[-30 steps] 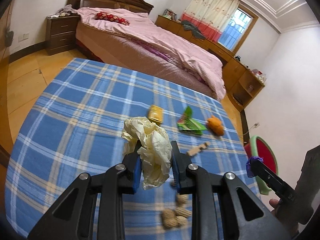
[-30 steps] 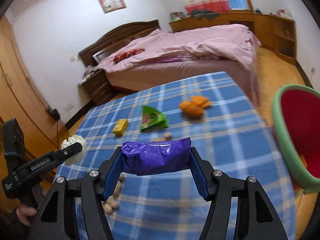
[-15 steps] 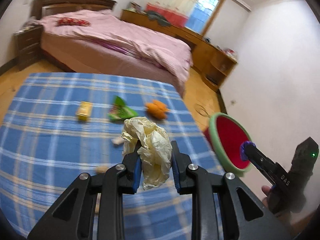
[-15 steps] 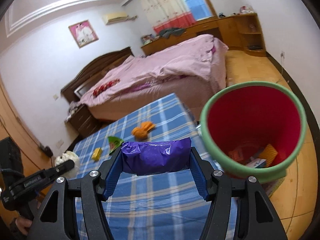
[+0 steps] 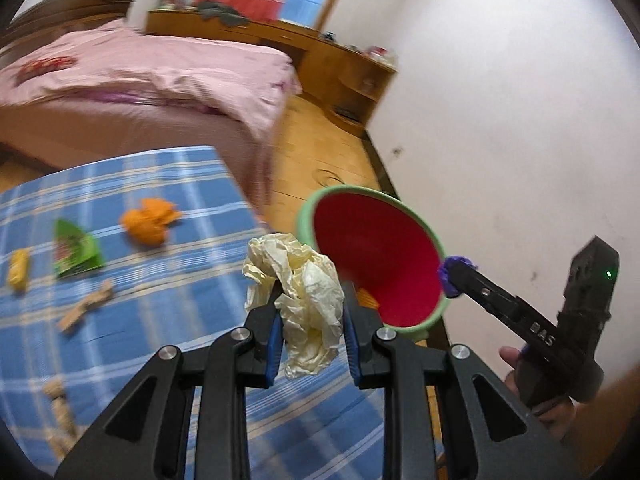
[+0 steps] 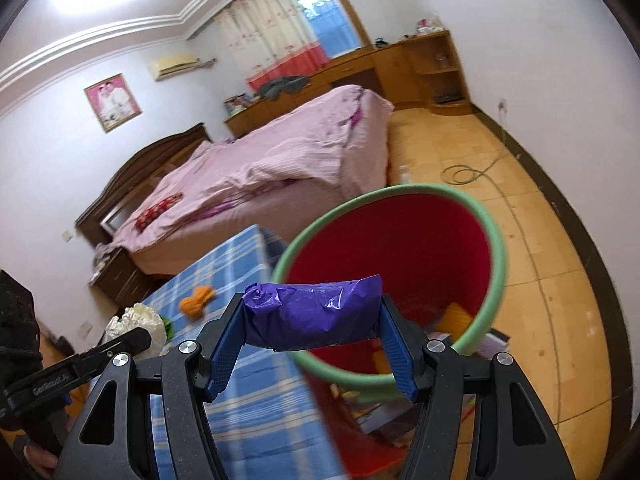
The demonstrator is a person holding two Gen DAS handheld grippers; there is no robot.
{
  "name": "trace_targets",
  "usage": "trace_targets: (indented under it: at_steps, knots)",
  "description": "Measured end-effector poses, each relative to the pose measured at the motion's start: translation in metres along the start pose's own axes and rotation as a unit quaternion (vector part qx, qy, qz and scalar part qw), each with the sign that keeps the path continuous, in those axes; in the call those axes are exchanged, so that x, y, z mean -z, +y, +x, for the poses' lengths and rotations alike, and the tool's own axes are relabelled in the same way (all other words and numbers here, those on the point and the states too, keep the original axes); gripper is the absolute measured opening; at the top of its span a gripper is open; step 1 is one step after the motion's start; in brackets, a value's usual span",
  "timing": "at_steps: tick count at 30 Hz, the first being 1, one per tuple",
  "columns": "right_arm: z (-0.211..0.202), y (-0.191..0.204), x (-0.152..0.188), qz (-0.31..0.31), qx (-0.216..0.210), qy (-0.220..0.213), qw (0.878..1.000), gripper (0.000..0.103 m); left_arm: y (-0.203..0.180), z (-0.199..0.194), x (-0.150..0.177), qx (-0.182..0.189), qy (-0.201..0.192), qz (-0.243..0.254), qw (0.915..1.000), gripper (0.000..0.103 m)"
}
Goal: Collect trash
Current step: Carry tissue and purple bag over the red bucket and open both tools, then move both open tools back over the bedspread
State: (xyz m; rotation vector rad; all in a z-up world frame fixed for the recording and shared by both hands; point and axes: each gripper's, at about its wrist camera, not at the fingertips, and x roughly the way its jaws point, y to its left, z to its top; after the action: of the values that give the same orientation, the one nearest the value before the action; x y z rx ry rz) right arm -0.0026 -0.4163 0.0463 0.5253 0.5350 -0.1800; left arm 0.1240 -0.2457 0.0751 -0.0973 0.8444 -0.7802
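Observation:
My left gripper (image 5: 310,320) is shut on a crumpled cream paper ball (image 5: 302,284), held over the right edge of the blue checked table (image 5: 160,360). My right gripper (image 6: 312,340) is shut on a purple wrapper (image 6: 312,312), held at the near rim of the red bin with a green rim (image 6: 496,248). The bin also shows in the left wrist view (image 5: 372,256), beside the table, with the right gripper (image 5: 456,276) at its right rim. The bin holds some trash at its bottom.
On the table lie an orange peel (image 5: 148,224), a green wrapper (image 5: 74,250), a yellow packet (image 5: 18,270), a wooden peg (image 5: 84,306) and peanut shells (image 5: 58,408). A pink bed (image 5: 140,76) stands beyond. A cable (image 6: 472,172) lies on the floor.
Both grippers have swung right from over the table toward the bin, each still holding its trash. The purple wrapper has come to the bin's rim.

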Motion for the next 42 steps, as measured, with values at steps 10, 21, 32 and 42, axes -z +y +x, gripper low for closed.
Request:
trace_targets:
  at_steps: [10, 21, 32, 42]
  knots:
    - [0.028, -0.051, -0.018, 0.046, 0.019, 0.014, 0.999, 0.067, -0.049, 0.08, -0.015, 0.013, 0.05, 0.08, 0.9955, 0.026]
    - [0.054, -0.066, -0.021, 0.075, 0.009, 0.025, 0.997, 0.069, -0.048, 0.116, -0.016, 0.022, 0.078, 0.063, 0.9947, 0.041]
    - [0.049, -0.059, -0.021, 0.06, 0.02, 0.014, 0.998, 0.075, -0.034, 0.094, -0.021, -0.013, 0.056, 0.047, 0.9972, 0.041]
    - [0.042, -0.041, -0.015, 0.024, 0.024, 0.009, 0.999, 0.084, -0.008, 0.056, -0.017, -0.048, 0.035, 0.02, 0.998, 0.041]
